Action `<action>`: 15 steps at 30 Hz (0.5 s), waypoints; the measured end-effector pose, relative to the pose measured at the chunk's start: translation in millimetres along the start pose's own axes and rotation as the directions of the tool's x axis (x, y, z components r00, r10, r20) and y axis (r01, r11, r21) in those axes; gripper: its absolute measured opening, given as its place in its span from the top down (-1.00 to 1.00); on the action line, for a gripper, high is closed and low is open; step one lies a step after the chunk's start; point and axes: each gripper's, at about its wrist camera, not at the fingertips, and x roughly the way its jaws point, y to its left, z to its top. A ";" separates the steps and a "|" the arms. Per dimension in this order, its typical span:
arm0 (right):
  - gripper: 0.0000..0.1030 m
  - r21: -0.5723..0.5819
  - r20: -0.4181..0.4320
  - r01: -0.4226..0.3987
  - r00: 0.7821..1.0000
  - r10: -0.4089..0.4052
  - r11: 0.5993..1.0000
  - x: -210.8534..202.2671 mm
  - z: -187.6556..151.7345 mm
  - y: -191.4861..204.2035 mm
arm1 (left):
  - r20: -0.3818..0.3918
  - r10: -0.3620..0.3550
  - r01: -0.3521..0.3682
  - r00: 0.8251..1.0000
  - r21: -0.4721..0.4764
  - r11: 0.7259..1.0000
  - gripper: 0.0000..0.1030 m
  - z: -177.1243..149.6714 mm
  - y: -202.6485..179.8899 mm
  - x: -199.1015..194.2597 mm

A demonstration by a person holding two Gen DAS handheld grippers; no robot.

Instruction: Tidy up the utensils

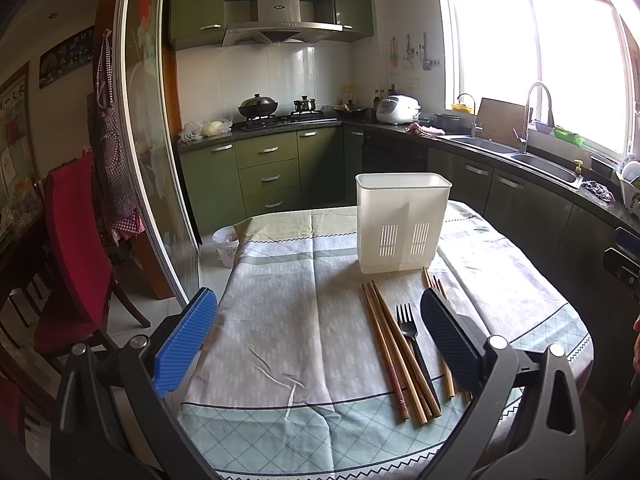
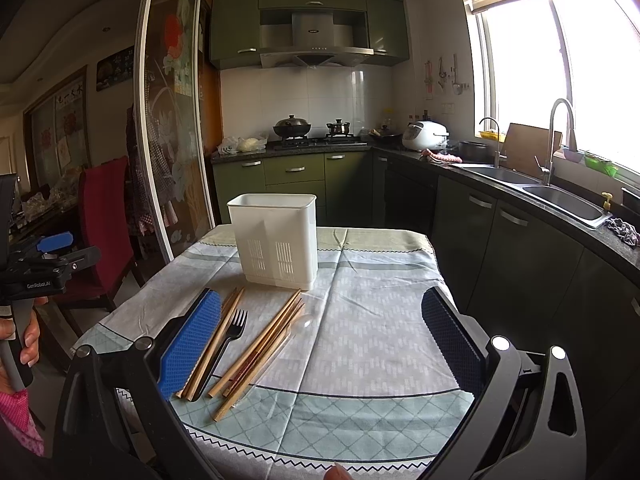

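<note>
White slotted utensil holder (image 1: pixel 402 224) standing upright toward the far edge of the tabletop (image 1: pixel 280 320), nothing visible sticking out of the top. Just in front of it, loose on the patterned cloth: a bundle of wooden chopsticks (image 1: pixel 396 352) lying lengthwise, a black plastic fork (image 1: pixel 410 334) right beside them with tines pointing at the holder, and a second bunch of chopsticks (image 2: pixel 260 352) on the other side of the fork, partly hidden behind a blue pad in the left view. Something clear and plastic, maybe a spoon (image 2: pixel 298 326), lying along that second bunch, hard to tell for sure.

Left claw (image 1: pixel 318 344) spread wide, gripping nothing, hanging over the near edge of the tabletop with the utensils near its right pad. Right claw (image 2: pixel 320 340) also spread wide and holding nothing, over the near edge, utensils by its left pad.

Beyond the tabletop: green kitchen cabinets (image 1: pixel 268 172), a stove with a wok (image 1: pixel 258 106), a sink (image 1: pixel 548 166) under a bright window, and a red-covered chair (image 1: pixel 76 248) off the left edge.
</note>
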 end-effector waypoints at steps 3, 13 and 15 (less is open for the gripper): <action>-0.93 0.001 0.001 -0.001 1.000 0.001 1.000 0.1 0.1 -0.9 | -0.001 0.001 -0.001 1.000 0.001 1.000 -0.88 -2.5 -1.4 0.7; -0.93 0.000 -0.001 0.000 1.000 0.000 1.000 1.4 -0.9 -1.6 | -0.005 0.002 -0.002 1.000 0.000 1.000 -0.88 -6.2 0.2 2.1; -0.93 0.001 0.001 0.000 1.000 0.000 1.000 1.3 -1.0 -1.7 | -0.005 0.002 -0.002 1.000 0.000 1.000 -0.88 -8.0 -0.7 2.6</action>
